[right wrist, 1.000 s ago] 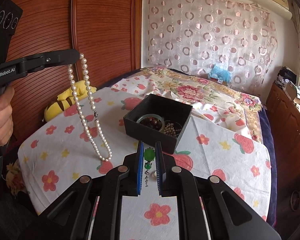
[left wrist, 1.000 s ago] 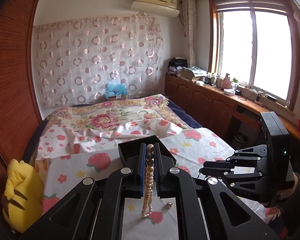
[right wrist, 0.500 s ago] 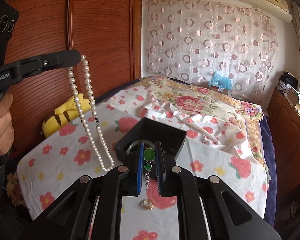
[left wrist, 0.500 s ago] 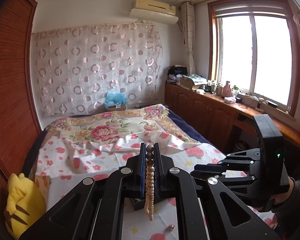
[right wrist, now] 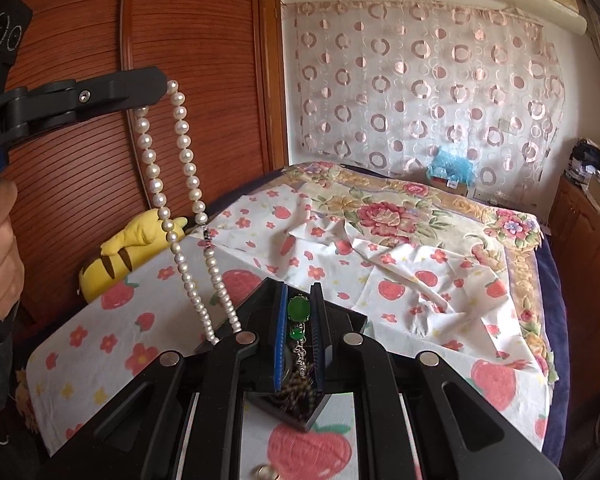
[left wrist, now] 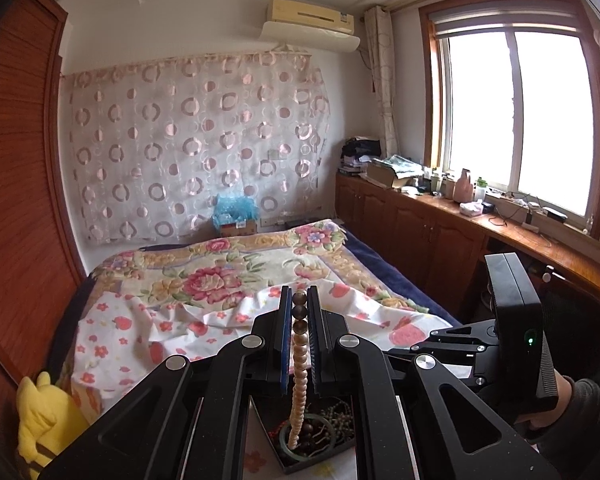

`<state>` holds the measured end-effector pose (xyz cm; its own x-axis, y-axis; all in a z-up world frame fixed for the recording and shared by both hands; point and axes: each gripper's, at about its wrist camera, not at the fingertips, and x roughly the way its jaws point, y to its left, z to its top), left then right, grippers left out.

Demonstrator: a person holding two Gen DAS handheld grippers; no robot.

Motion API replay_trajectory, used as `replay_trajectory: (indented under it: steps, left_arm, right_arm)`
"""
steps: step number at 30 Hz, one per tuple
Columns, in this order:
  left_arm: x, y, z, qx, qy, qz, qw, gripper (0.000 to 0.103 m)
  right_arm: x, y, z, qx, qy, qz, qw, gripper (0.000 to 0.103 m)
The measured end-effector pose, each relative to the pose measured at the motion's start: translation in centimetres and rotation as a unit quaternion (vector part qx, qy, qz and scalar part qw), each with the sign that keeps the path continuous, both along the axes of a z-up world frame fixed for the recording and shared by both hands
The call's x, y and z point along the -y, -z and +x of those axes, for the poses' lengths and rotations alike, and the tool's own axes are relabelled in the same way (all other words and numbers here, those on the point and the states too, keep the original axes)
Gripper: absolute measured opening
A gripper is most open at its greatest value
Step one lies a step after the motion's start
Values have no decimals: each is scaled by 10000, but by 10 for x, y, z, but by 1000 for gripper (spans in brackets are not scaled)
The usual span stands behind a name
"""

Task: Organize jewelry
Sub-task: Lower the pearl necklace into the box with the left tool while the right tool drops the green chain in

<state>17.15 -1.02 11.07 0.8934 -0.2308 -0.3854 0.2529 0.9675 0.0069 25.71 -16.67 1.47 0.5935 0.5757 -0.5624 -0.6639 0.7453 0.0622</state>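
My left gripper (left wrist: 299, 300) is shut on a pearl necklace (left wrist: 298, 376) that hangs down into the black jewelry box (left wrist: 300, 432), over a green bangle and beads. In the right wrist view the left gripper (right wrist: 156, 88) holds the necklace (right wrist: 184, 184) as a long loop, its bottom hidden behind my right gripper. My right gripper (right wrist: 299, 292) is shut on a green pendant (right wrist: 298, 309) with a small chain, directly above the box (right wrist: 296, 404). The right gripper also shows in the left wrist view (left wrist: 460, 344), beside the box.
The box sits on a white strawberry-print cloth (right wrist: 420, 288) spread on a bed. A small ring (right wrist: 265, 471) lies on the cloth at the near edge. A yellow plush toy (right wrist: 128, 248) lies at the left, against the wooden wardrobe (right wrist: 80, 40).
Both grippers have moved forward over the box. The necklace's lower end now hangs into the box, and the pendant is above it instead of short of it.
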Motion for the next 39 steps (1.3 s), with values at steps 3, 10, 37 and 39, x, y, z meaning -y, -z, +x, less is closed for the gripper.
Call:
replay_trajectory:
  steps: [3,10,37,39]
  left_arm:
    - [-2,14,18,-194,-20,-48,9998,7]
    - [-10,57,45,-638,-66,-80,9979,7]
    - [-8,122,52,-1294,-125,25,9915,7]
    - [-7,121,50,-1286,-117,31,9916,7]
  right_arm:
    - [-4,11,16,-119,14,21,9999,13]
    - [-15,34,37,-302,18,-65,9995,13]
    - [3,56,24,-354,325,-250,9985,25]
    - [7,54,21,-348,357,-232,9985,25]
